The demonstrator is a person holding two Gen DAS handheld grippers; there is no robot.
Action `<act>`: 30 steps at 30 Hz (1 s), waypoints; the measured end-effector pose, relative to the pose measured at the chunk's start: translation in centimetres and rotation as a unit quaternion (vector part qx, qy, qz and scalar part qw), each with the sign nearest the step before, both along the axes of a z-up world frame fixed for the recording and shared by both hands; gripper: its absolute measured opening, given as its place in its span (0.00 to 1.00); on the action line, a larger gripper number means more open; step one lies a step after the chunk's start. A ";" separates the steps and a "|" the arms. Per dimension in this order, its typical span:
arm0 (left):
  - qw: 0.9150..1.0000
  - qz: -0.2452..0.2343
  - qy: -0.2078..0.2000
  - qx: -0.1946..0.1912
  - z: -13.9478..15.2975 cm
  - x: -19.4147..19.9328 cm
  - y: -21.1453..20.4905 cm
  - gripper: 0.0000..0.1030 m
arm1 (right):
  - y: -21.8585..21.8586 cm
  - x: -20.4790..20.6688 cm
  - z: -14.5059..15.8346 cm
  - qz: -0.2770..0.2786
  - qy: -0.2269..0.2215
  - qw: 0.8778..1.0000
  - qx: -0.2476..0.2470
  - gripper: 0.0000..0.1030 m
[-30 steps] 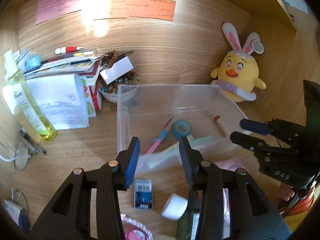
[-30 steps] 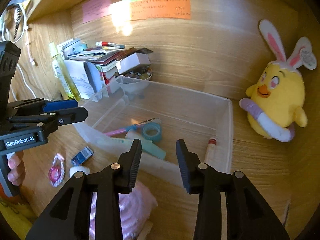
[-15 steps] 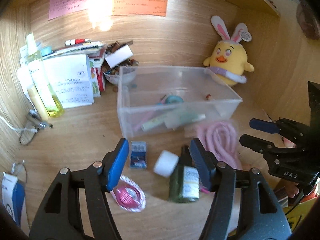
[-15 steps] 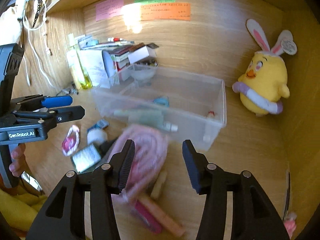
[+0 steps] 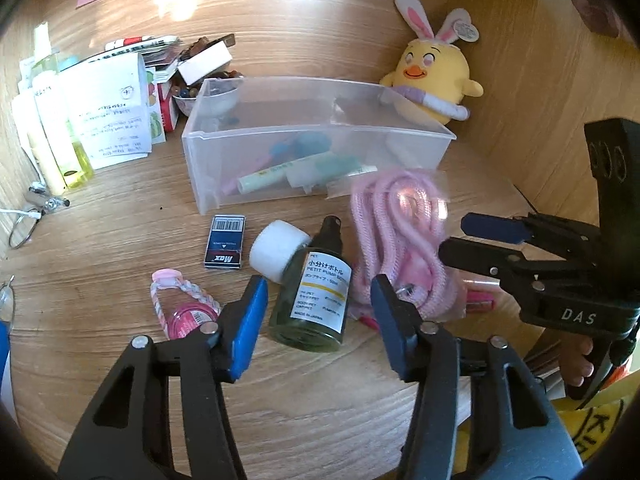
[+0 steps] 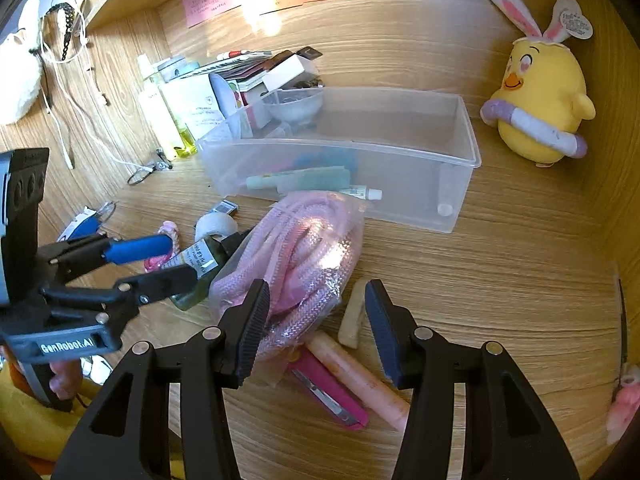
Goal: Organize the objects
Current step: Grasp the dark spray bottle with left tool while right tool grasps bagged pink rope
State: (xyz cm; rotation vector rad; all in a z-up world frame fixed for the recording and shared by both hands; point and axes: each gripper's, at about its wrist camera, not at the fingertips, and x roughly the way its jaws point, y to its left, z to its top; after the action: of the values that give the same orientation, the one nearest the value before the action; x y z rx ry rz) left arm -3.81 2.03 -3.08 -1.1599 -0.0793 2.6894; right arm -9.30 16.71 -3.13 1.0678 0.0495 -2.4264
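A clear plastic bin (image 5: 320, 152) (image 6: 460, 152) holds a tube, tape and pens. In front of it lie a dark green pump bottle (image 5: 316, 296) (image 6: 196, 264), a white tape roll (image 5: 276, 248), a small dark box (image 5: 225, 242), a pink keyring item (image 5: 182, 304) and a bagged pink rope (image 5: 396, 236) (image 6: 296, 252). My left gripper (image 5: 318, 320) is open and empty, its jaws either side of the bottle's base. My right gripper (image 6: 316, 316) is open and empty over the rope bag's near end, by a pink tube (image 6: 356, 380) and pink cutter (image 6: 328, 392).
A yellow bunny plush (image 5: 432, 76) (image 6: 540, 112) sits at the back right. Papers, bottles and a bowl (image 5: 100, 116) crowd the back left. Wooden walls close in at the back and right. Cables and a ring (image 5: 20, 228) lie at far left.
Both grippers have pulled back from the bin and dropped lower toward the desk. The loose items in front of the bin came into view. Both jaws opened wider.
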 end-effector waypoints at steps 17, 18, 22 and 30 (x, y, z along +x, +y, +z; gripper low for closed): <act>1.000 0.013 0.008 0.009 -1.0 0.0 -1.7 0.39 | -4.4 -1.5 -0.9 0.033 -0.011 0.999 0.018 0.68; 1.000 0.015 0.009 0.011 -1.0 0.0 -2.1 0.39 | -4.6 -1.6 -1.0 0.034 -0.012 0.999 0.019 0.70; 0.999 0.029 0.008 0.020 -1.1 0.3 -3.4 0.39 | -5.6 -1.6 -1.3 0.037 -0.005 0.999 0.035 0.76; 1.000 0.010 0.007 0.004 -1.3 0.1 -2.8 0.39 | -7.1 -1.8 -2.1 0.021 0.022 0.996 0.085 0.70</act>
State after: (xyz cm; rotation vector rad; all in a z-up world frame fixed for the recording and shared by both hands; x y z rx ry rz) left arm -3.67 -0.76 -4.34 -1.1438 -0.1013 2.7118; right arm -11.07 9.64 -5.20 1.0749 0.2952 -2.4414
